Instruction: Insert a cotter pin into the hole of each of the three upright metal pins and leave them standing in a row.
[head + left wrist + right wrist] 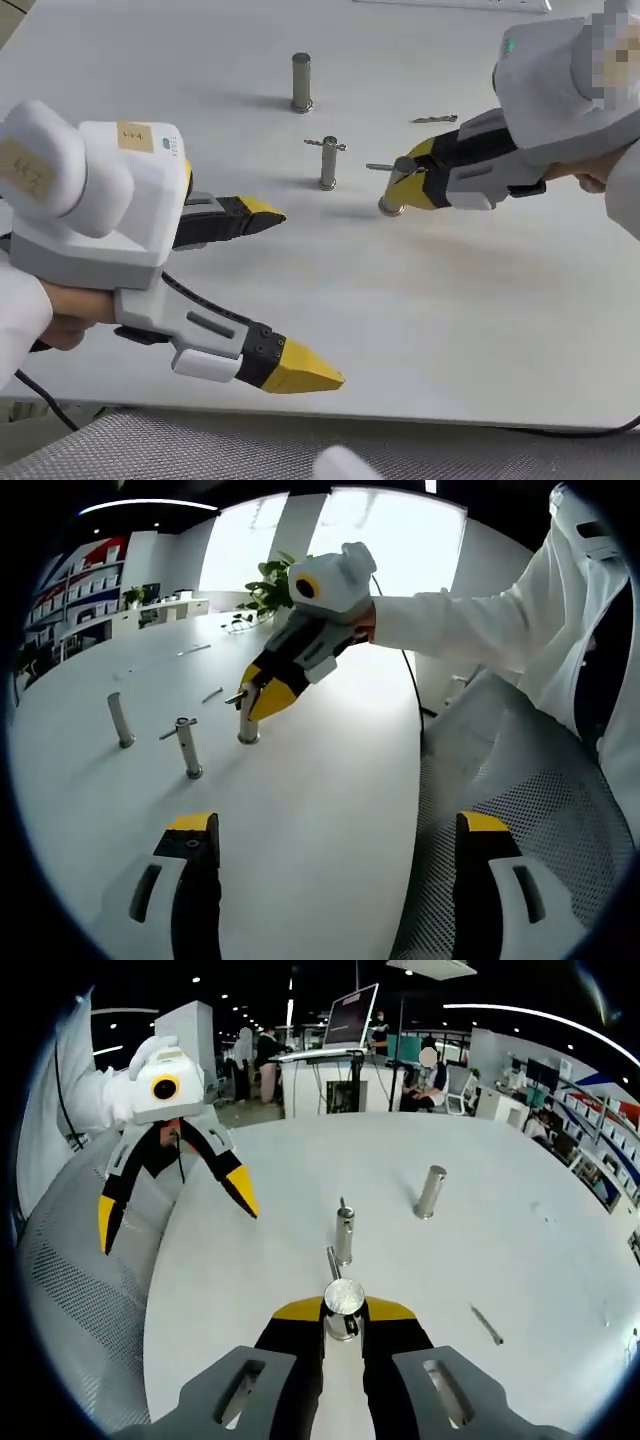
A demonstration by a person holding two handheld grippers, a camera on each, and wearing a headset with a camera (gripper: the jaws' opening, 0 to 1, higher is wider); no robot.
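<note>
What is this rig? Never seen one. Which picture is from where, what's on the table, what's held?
No robot: a person holds a two-jaw gripper in each hand. One picture comes from a headset camera, the others from a fisheye camera on each gripper. On the table stand three metal pins: the far pin is bare, the middle pin carries a fitted cotter pin. A loose cotter pin lies nearby. The right gripper is shut on the near pin, with another cotter pin poking out. The left gripper is open.
</note>
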